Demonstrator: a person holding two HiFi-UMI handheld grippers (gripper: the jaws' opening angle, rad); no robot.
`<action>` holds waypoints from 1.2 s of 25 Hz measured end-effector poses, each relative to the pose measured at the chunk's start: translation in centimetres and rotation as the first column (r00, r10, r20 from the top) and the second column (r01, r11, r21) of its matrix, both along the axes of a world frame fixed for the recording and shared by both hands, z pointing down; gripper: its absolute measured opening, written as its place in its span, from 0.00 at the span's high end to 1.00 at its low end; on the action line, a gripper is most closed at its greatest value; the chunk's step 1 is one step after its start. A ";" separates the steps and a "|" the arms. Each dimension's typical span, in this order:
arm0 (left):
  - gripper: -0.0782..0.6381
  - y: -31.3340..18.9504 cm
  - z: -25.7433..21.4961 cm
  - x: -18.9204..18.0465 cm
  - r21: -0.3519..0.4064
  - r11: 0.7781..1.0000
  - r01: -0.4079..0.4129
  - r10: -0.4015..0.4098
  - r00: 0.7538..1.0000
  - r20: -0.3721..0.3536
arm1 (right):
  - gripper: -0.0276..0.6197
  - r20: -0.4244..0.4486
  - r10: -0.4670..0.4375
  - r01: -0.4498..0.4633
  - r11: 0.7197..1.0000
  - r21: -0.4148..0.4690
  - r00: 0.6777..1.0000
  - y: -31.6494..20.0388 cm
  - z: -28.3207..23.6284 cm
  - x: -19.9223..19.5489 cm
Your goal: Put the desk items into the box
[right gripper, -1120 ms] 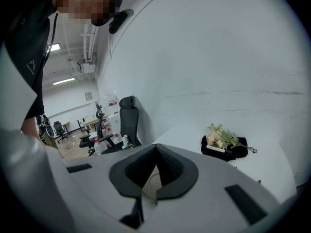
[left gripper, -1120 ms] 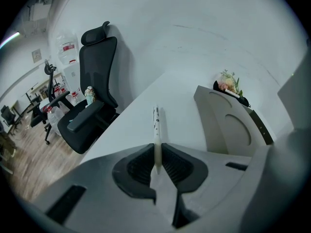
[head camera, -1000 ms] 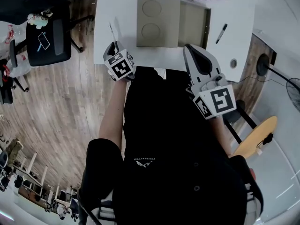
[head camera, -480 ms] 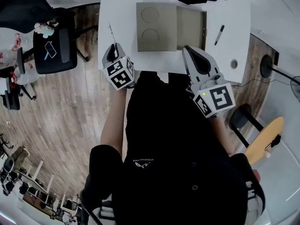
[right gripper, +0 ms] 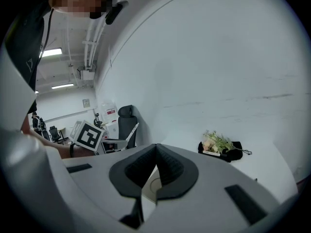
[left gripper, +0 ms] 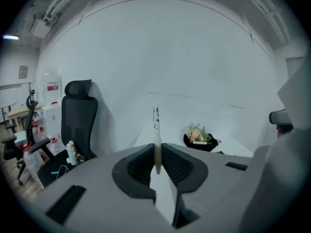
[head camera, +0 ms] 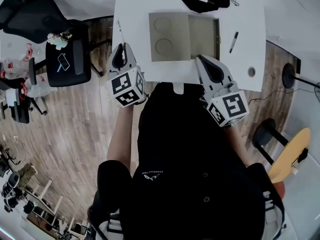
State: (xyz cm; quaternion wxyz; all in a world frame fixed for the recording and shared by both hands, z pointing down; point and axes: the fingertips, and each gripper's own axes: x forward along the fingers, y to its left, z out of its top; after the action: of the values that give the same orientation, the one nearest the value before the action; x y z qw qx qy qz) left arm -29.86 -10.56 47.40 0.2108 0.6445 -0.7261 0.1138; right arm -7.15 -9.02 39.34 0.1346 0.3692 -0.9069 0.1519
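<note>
Left gripper clamps a pen at the table edge; right gripper is pinched shut on nothing.

Head view: left gripper (head camera: pixel 121 51) is at the near left edge of the white table (head camera: pixel 135 14), with a thin pale pen (head camera: pixel 120 33) sticking out ahead of its tips. The box (head camera: pixel 202 33) lies open between and ahead of both grippers. Right gripper (head camera: pixel 204 63) is just short of the box's near right corner. A black marker (head camera: pixel 233 42) lies ahead and right of it, outside the box.
Left gripper view: left gripper (left gripper: pixel 157 152) has its jaws clenched on the pen (left gripper: pixel 156 127), which points straight up from them; a black tray of flowers (left gripper: pixel 201 140) sits ahead and right.
Right gripper view: right gripper (right gripper: pixel 156 152) has its tips touching and holds nothing; the tray (right gripper: pixel 221 148) is ahead and right.
</note>
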 end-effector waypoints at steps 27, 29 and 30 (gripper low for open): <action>0.81 2.3 -13.0 14.7 0.316 0.827 -0.465 0.494 0.869 -0.014 | 0.96 0.100 0.246 -0.253 0.966 0.059 0.964 0.0 -3.4 6.5; 0.81 2.3 -12.9 15.2 0.310 0.825 -0.472 0.501 0.865 -0.018 | 0.96 0.099 0.253 -0.260 0.964 0.057 0.962 0.0 -3.4 6.9; 0.81 2.4 -12.9 15.3 0.307 0.825 -0.475 0.504 0.863 -0.021 | 0.96 0.099 0.256 -0.262 0.963 0.056 0.962 -0.1 -3.4 7.0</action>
State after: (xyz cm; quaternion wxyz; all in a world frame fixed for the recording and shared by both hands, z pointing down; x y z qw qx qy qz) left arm -14.54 -8.21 34.55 0.1134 0.8379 -0.5334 0.0230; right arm -0.10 -9.10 35.98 0.0596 0.4819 -0.8607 0.1533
